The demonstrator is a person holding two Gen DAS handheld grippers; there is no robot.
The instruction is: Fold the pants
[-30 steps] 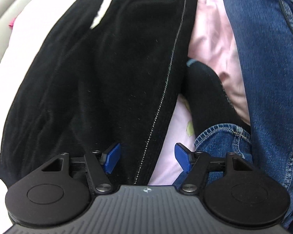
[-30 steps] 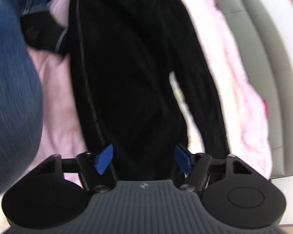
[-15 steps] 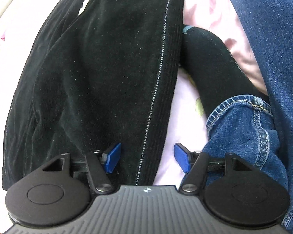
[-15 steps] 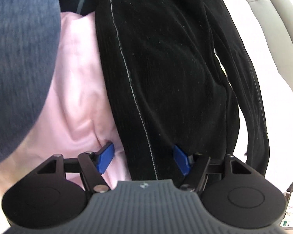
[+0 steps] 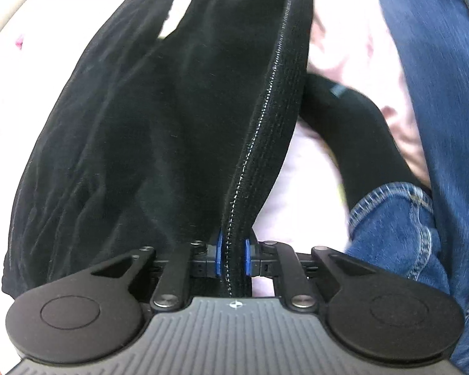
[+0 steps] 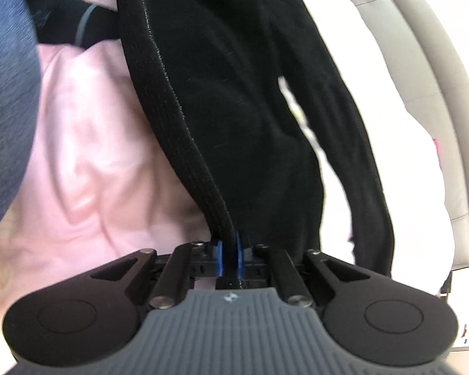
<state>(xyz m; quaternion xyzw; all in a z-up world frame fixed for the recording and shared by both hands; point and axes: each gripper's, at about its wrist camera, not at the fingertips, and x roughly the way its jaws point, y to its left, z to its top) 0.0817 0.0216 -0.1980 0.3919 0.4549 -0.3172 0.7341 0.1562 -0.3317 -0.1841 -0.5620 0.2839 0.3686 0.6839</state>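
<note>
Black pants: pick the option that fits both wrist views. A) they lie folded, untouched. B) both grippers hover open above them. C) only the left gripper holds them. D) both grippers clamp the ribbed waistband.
D: the left gripper and the right gripper each have their blue fingers closed on the ribbed waistband of the black pants.
</note>
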